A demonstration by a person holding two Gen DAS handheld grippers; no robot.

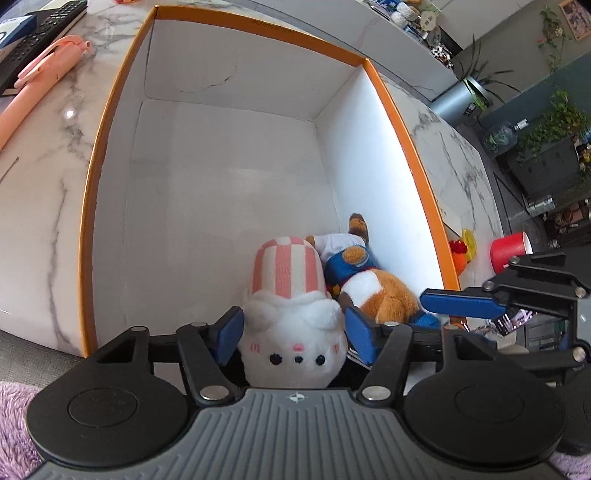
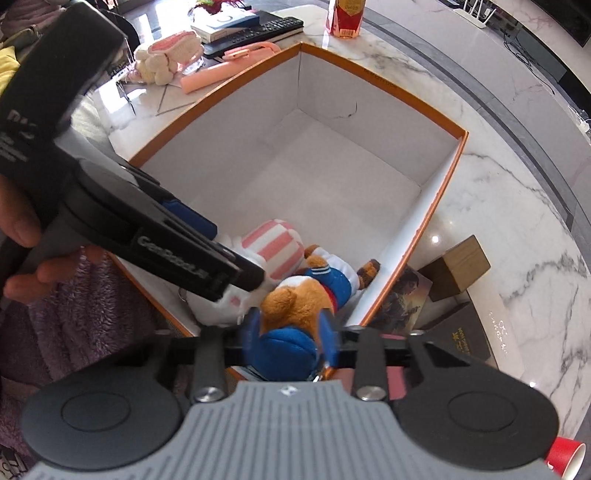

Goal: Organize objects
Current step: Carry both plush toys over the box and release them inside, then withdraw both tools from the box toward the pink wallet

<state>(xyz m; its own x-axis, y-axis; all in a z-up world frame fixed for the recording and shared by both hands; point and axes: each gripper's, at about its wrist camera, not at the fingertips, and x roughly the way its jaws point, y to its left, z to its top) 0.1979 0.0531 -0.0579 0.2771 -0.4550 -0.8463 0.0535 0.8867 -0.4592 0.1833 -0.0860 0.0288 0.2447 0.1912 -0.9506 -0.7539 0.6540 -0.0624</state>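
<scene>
Left claw [image 1: 291,332] brackets the white plush [image 1: 295,343] inside the box [image 1: 110,110]

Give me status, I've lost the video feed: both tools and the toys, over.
Left tool shut on white plush. Right tool shut on bear plush. Both toys low inside orange box, touching each other. Nothing blocking.

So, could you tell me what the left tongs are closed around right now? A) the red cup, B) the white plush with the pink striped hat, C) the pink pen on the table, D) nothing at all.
B: in the left wrist view the left tongs have a blue pad pressed on each side of the white plush, low inside the orange-rimmed box.
</scene>
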